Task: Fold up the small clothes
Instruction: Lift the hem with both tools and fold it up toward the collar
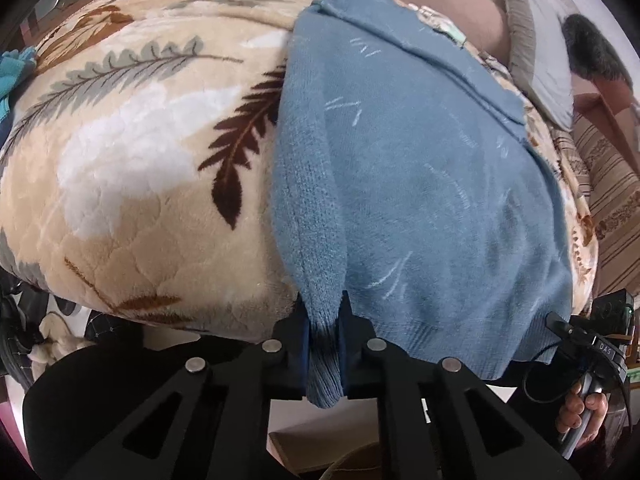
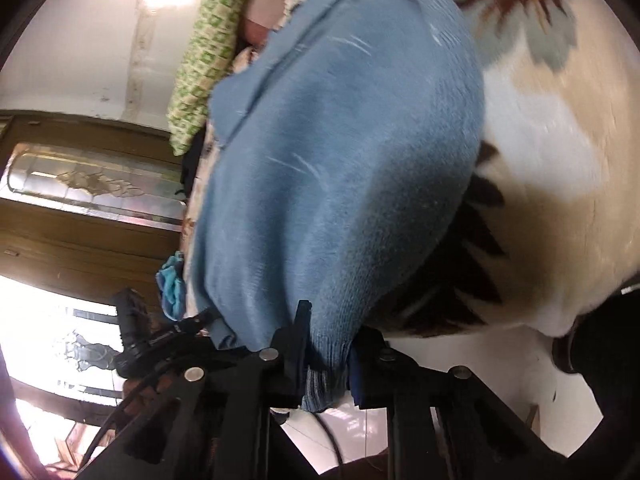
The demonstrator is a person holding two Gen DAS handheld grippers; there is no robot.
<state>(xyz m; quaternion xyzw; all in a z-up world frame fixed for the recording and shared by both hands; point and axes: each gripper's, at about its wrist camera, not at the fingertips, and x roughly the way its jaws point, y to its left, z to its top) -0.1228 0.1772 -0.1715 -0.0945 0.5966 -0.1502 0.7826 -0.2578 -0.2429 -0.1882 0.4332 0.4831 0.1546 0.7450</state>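
A blue knitted sweater (image 1: pixel 420 184) lies spread on a plush bed blanket (image 1: pixel 132 168), cream with printed fern leaves in grey, brown and rust. The knit is fine and fuzzy, flecked with pale stray hairs, and ends in ribbed hems. One sleeve is folded along the body's 9 o'clock edge as a long narrow band.

The left claw (image 1: pixel 324 344) points steeply down, clamped together on the ribbed cuff of that sleeve, which bunches between the dark blue pads and hangs out below. At 4 o'clock in the left view, a hand (image 1: pixel 584 416) grips the other tool's handle.

The right claw (image 2: pixel 326 354) slants down, pinched tight on the sweater's ribbed hem corner. A green patterned pillow (image 2: pixel 204 60) sits at 11 o'clock in the right view.
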